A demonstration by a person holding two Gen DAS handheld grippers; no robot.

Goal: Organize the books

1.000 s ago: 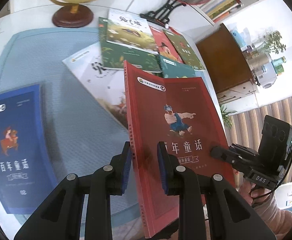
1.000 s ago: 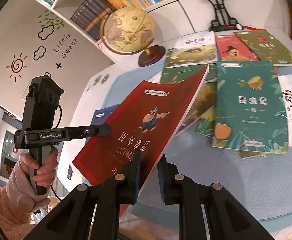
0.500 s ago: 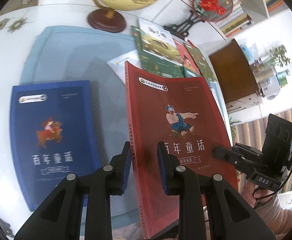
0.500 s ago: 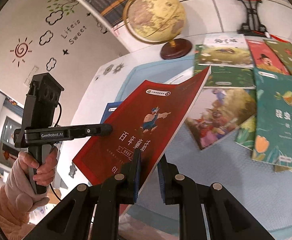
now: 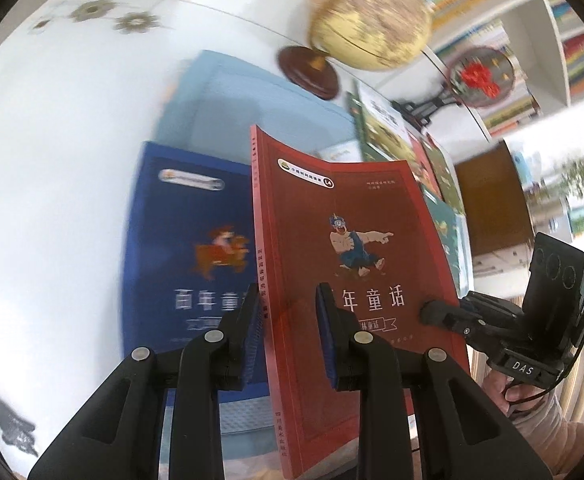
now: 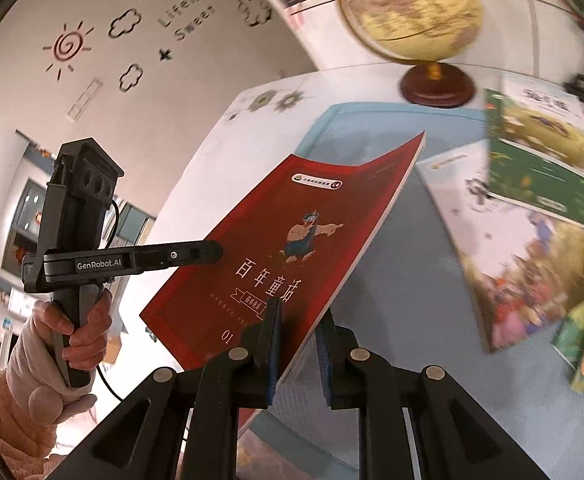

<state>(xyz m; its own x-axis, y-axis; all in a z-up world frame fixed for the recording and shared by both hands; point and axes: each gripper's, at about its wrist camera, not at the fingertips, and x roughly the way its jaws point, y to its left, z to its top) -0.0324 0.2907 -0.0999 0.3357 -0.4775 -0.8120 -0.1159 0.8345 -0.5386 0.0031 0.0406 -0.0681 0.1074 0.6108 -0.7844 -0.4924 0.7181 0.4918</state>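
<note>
Both grippers hold one red paperback (image 5: 355,264), lifted clear of the table (image 5: 52,168) and tilted, its front cover facing up.

Left gripper (image 5: 288,328): jaws nearly closed, blue pads clamped on the book's spine edge near its lower end.

Right gripper (image 6: 297,344): jaws nearly closed, pads clamped on the opposite long edge near the lower corner. In the left wrist view its finger presses on the cover near the title.

Position of the red book, taking the globe (image 5: 371,20) as reference: it hangs on the near side of the globe, over the pale blue mat (image 5: 252,96) whose far edge reaches close to the globe's brown wooden base (image 5: 307,72).

A blue paperback (image 5: 188,248) with a similar title lies flat at the mat's near left part, nearer than the globe base; the red book's spine edge hangs just above its right side.

Further picture books (image 6: 531,200) lie spread and overlapping on the mat to the right of the globe.

Containers: the white bookshelf (image 5: 503,92) behind the globe is packed with rows of books, details blurred. A round red-flowered fan on a black stand (image 5: 479,76) stands right of the globe.

A hand in a pink sleeve (image 6: 72,328) grips the left tool's handle.
</note>
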